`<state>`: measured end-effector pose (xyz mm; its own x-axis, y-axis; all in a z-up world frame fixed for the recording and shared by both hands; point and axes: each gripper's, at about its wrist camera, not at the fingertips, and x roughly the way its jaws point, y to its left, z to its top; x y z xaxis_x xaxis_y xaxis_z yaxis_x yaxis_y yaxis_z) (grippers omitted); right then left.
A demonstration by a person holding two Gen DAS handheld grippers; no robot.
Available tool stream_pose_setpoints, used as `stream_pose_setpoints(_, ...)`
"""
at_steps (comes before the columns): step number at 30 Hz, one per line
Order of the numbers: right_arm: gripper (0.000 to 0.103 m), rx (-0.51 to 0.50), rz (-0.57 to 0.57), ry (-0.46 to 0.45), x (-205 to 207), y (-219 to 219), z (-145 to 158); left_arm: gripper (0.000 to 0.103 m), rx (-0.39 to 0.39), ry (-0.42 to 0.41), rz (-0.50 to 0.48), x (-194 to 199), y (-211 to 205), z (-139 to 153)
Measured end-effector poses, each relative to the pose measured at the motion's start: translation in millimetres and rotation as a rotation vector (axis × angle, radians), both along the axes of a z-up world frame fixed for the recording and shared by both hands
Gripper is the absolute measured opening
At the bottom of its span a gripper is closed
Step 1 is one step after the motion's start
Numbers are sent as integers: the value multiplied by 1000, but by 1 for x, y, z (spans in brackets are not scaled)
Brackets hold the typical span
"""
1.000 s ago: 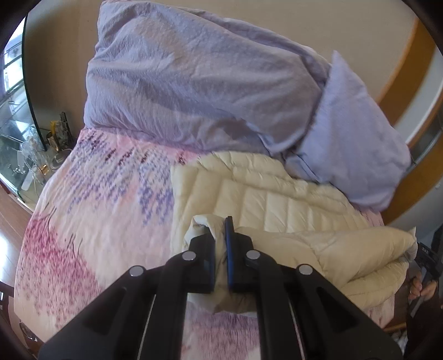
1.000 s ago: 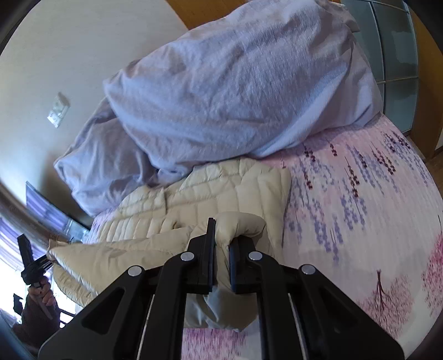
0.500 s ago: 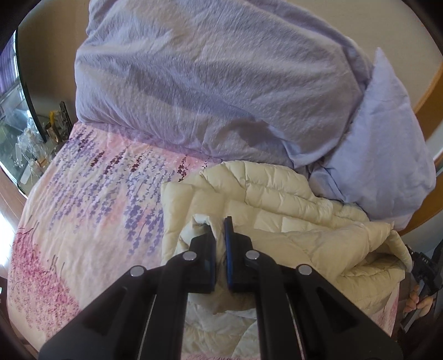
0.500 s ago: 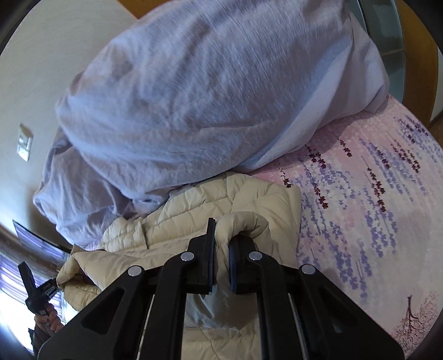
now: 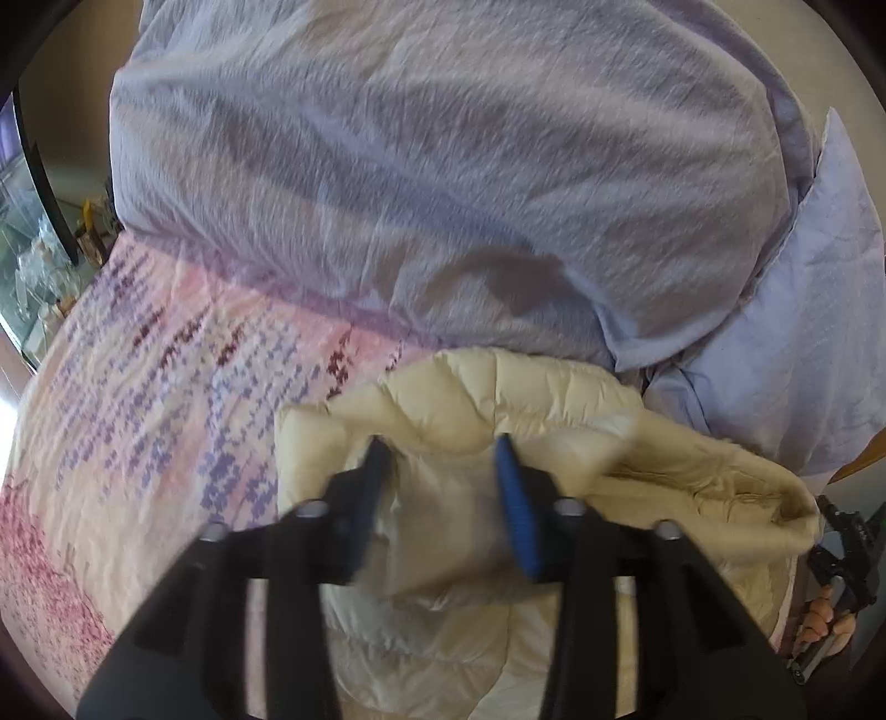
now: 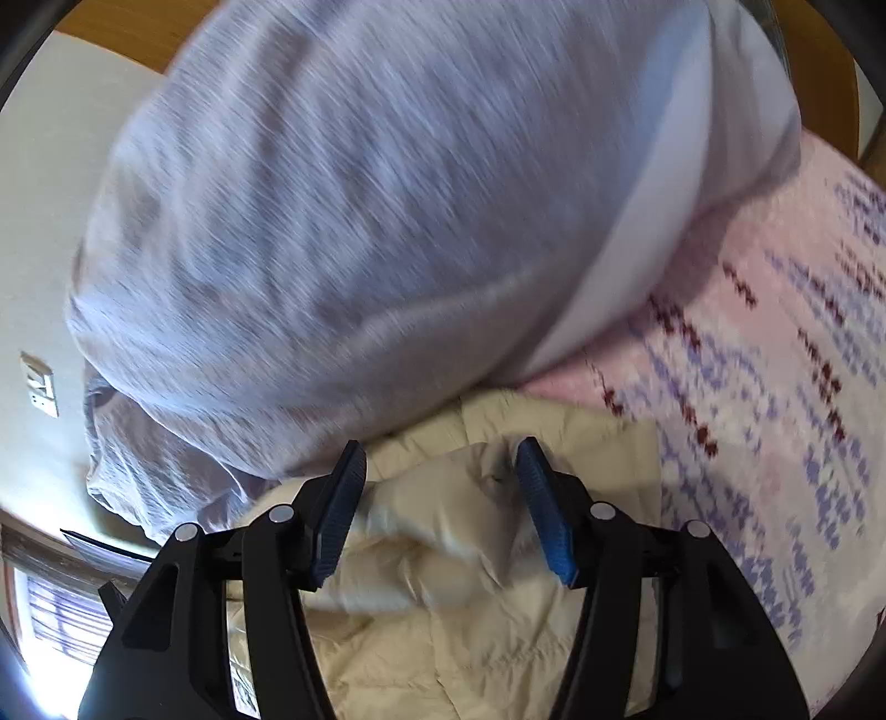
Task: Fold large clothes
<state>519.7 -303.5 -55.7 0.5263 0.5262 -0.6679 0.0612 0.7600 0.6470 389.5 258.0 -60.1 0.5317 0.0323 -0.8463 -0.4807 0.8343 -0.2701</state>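
Observation:
A cream quilted down jacket (image 5: 476, 404) lies folded over itself on the bed, its far edge against a big lilac duvet. It also shows in the right wrist view (image 6: 443, 531). My left gripper (image 5: 443, 448) is open, its fingers apart just over the folded jacket edge. My right gripper (image 6: 440, 454) is open too, with the jacket fabric loose between its fingers, no longer pinched.
A bulky lilac duvet (image 5: 443, 166) and a pillow (image 5: 803, 332) fill the far side of the bed. The pink and purple floral bedspread (image 5: 149, 399) extends to the left. A wooden headboard (image 6: 138, 22) and wall lie behind. A hand (image 5: 825, 620) shows at the right edge.
Both grippers carried the jacket edge forward toward the duvet, then opened and let it go. The jacket now lies folded over.

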Motion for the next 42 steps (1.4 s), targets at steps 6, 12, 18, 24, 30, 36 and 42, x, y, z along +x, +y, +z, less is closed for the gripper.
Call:
stream_pose_setpoints(6, 59, -148, 64, -107, -23, 14, 28, 67, 82, -50, -5, -15, -6, 21)
stream_pose_setpoints(12, 59, -266, 145, -118, -40, 45, 18, 72, 121, -44, -27, -32, -24, 15)
stream_pose_setpoints(18, 59, -396, 181, -120, -48, 72, 0, 72, 207, -1, -64, -33, -51, -6)
stream_pose_setpoints(24, 60, -470, 187, -114, -47, 82, -12, 73, 277, 22, -103, -24, -70, -21)
stream_pose_setpoints(30, 65, -527, 176, -121, -41, 87, -22, 75, 321, 41, -123, -11, -78, -33)
stream_pose_setpoints(36, 66, -581, 182, -133, -37, 93, -32, 77, 321, 39, -116, -4, -78, -43)
stream_pose_setpoints(42, 71, -642, 180, -166, -40, 100, -43, 79, 330, 40, -105, 0, -77, -53)
